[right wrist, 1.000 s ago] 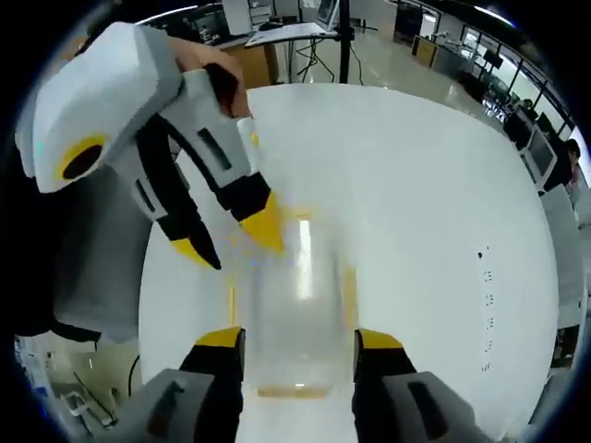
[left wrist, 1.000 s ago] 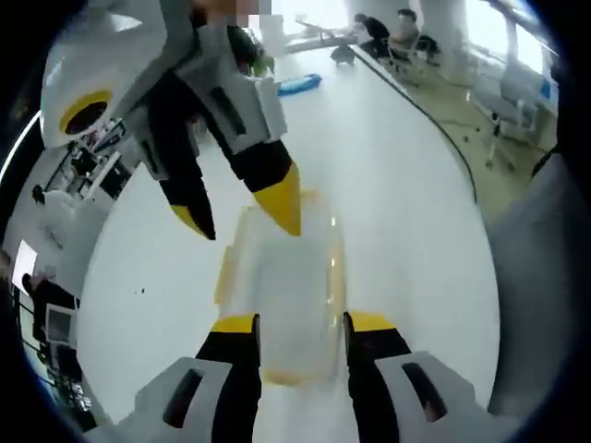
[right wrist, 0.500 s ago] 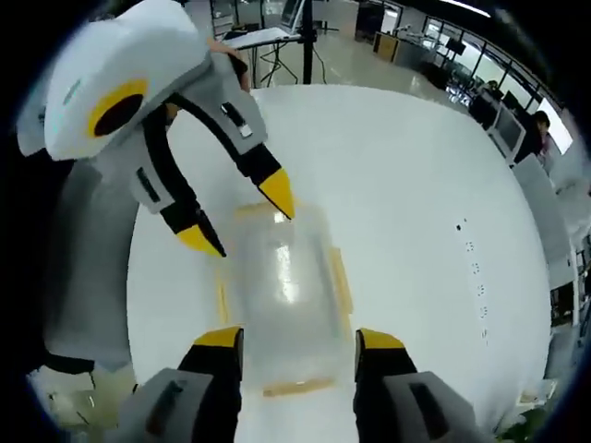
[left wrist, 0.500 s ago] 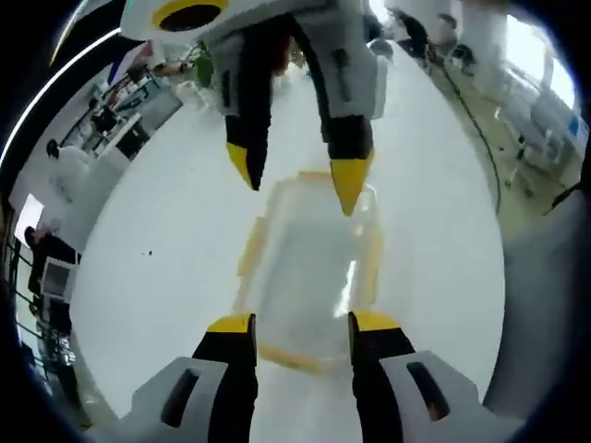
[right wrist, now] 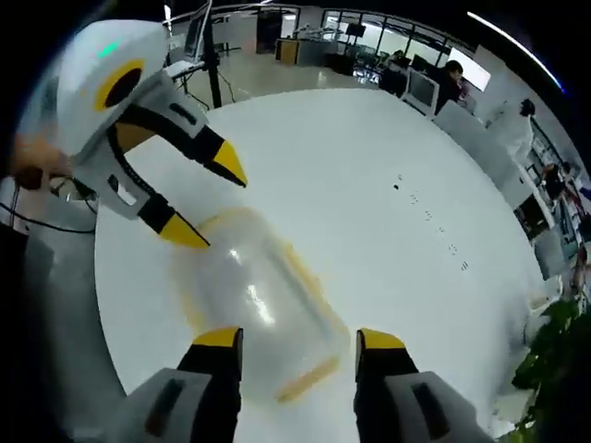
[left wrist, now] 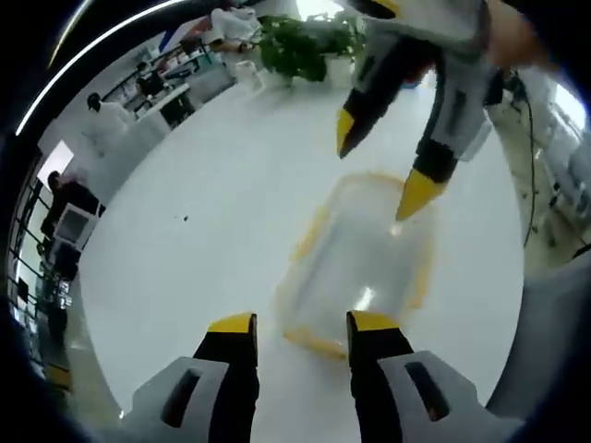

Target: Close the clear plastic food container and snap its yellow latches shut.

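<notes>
In the left gripper view, the left gripper (left wrist: 301,325) rises from the bottom with its two black, yellow-tipped jaws standing apart and clamped on nothing. Just beyond them lies the one clear rectangular plastic food container (left wrist: 362,263) with its lid on, resting on the round white worktop (left wrist: 203,231) nearer the worktop's right edge than its left. Yellow latches (left wrist: 309,234) show along the container's sides and ends; the picture is too blurred for a sure count or to tell whether they are snapped down. Over the container's far end hangs the right gripper (left wrist: 380,168), its two yellow-tipped jaws spread, one tip close above the lid's far right corner, though contact cannot be judged. Beyond the worktop's far edge stand green potted plants (left wrist: 300,46) and several people in white (left wrist: 109,115). In the right gripper view, the right gripper (right wrist: 299,341) has its two jaws apart at the bottom, the container (right wrist: 254,305) just ahead lying slantwise, and the left gripper (right wrist: 205,200) hovers with open jaws at its far end. Desks and monitors (right wrist: 420,88) lie past the worktop's (right wrist: 369,185) far edge.
</notes>
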The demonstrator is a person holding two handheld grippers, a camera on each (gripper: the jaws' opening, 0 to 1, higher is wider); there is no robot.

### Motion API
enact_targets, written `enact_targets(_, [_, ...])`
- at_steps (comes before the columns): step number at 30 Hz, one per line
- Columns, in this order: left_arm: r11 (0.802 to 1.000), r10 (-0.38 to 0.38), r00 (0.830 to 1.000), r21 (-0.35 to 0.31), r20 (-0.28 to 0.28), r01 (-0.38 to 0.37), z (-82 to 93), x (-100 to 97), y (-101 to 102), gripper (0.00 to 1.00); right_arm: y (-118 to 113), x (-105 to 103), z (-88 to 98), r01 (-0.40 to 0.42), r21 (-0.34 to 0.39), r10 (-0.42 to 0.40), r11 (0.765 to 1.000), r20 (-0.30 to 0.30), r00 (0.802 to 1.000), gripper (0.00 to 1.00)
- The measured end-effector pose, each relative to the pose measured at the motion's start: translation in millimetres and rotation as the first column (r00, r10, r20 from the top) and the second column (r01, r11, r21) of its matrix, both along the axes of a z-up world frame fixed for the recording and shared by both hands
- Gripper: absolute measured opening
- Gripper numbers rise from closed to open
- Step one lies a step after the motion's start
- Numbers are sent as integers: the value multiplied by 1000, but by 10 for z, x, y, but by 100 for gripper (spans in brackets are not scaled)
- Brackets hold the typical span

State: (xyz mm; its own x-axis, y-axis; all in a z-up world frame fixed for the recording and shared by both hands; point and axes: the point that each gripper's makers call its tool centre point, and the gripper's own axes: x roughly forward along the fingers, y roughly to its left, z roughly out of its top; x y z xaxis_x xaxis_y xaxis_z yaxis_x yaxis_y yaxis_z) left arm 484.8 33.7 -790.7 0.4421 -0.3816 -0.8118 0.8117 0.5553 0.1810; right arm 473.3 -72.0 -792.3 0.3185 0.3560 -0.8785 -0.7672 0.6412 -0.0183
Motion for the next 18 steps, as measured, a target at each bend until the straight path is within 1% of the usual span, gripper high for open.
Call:
enact_targets(1, [1000, 12, 1000, 8, -7, -11, -24, 8, 28, 36, 0, 7, 0, 35, 12, -35, 999, 0, 999, 48])
enact_targets(3, [999, 46, 999, 29, -23, -45, -77, 10, 93, 38, -14, 34, 13, 68, 10, -68, 998, 29, 997, 49])
enact_targets(4, [998, 59, 998, 36, -26, -58, -87, 9, 112, 38, -24, 24, 5, 72, -3, -72, 997, 38, 997, 49])
enact_targets(5, [997, 71, 997, 39, -18, -70, -87, 16, 124, 38, -26, 24, 3, 77, -8, -76, 997, 44, 996, 50])
enact_targets(7, [995, 89, 996, 48, -22, -87, -100, 0, 131, 38, -22, 56, 14, 107, 3, -107, 994, 62, 992, 52])
enact_targets(8, [995, 93, 995, 41, -23, -92, -92, -4, 119, 38, -20, 46, 18, 107, 4, -107, 994, 60, 992, 53])
enact_targets(11, [995, 97, 995, 36, -28, -96, -91, -24, 94, 41, -6, 38, 31, 111, 11, -112, 994, 59, 992, 53])
enact_targets(13, [993, 115, 993, 21, -25, -115, -63, -18, 104, 40, -8, 41, 39, 111, 13, -112, 994, 66, 992, 53])
enact_targets(15, [989, 149, 988, -6, -31, -149, -41, -10, 114, 41, -25, 41, 56, 124, 27, -126, 992, 74, 989, 53])
enact_targets(16, [984, 175, 984, -36, -39, -176, -20, 3, 113, 41, -32, 60, 68, 149, 54, -153, 987, 79, 985, 55])
enact_targets(18, [977, 201, 979, -66, -39, -203, 23, 36, 145, 42, -77, 106, 95, 192, 90, -201, 977, 102, 974, 55])
